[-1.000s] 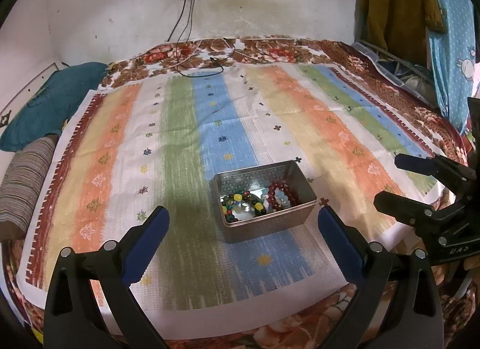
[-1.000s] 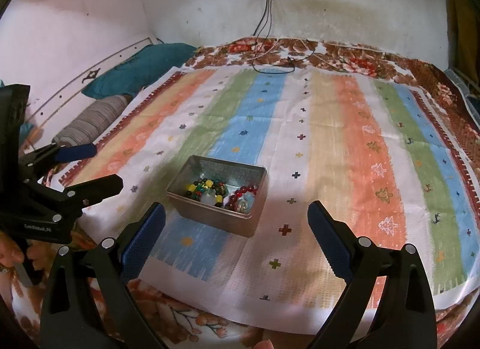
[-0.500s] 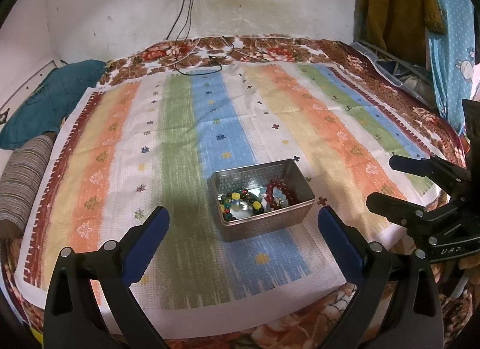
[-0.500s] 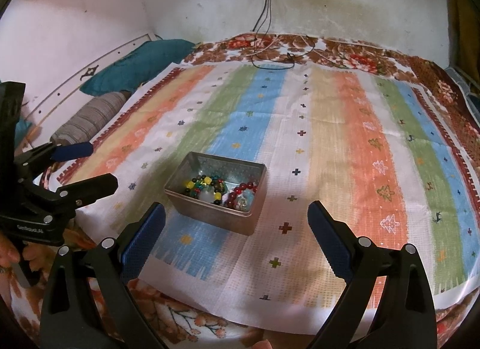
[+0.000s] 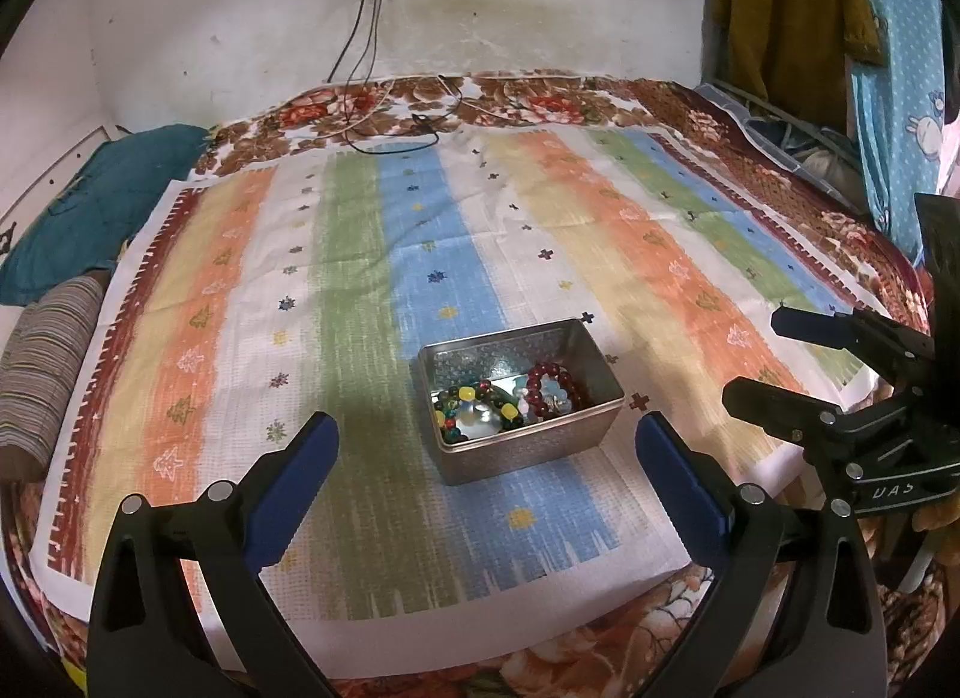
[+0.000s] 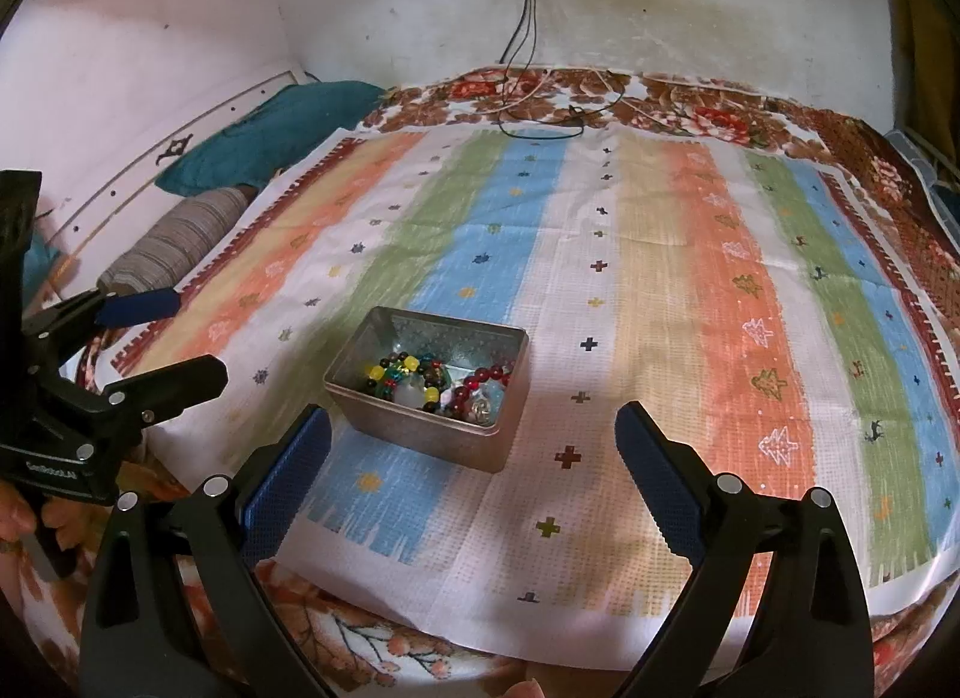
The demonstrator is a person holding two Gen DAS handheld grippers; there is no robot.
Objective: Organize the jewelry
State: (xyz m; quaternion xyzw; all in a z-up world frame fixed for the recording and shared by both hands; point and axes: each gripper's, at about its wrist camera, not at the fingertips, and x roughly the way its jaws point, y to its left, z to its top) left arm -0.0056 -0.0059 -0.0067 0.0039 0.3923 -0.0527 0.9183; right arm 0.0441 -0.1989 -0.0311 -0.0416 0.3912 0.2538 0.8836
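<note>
A silver metal tin rests on the striped cloth near the bed's front edge. Inside lie a dark red bead bracelet and a multicoloured bead bracelet. My left gripper hovers open just in front of the tin, nothing between its blue pads. My right gripper is open too, in front and to the right of the tin. Each gripper shows in the other's view, the right gripper and the left gripper, both wide apart.
A teal pillow and a striped bolster lie on the left of the bed. Black and white cables trail from a wall socket onto the floral bedspread. Clothes hang at the right.
Both grippers have drawn back slightly from the tin and stayed open. The bracelets rest in the tin as before.
</note>
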